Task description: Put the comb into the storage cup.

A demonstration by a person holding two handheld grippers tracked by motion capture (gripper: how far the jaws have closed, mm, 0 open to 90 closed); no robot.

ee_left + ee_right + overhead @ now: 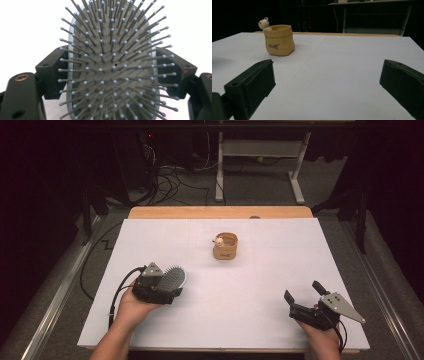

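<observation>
above white table point(240, 290), hairbrush point(112, 67) between left tongs point(167, 287)

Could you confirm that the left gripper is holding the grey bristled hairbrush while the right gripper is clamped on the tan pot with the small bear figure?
Not quite: the right gripper is open and holds nothing; the high view shows the tan pot with the small bear figure standing apart on the white table. The left gripper does hold the grey bristled hairbrush.
</observation>
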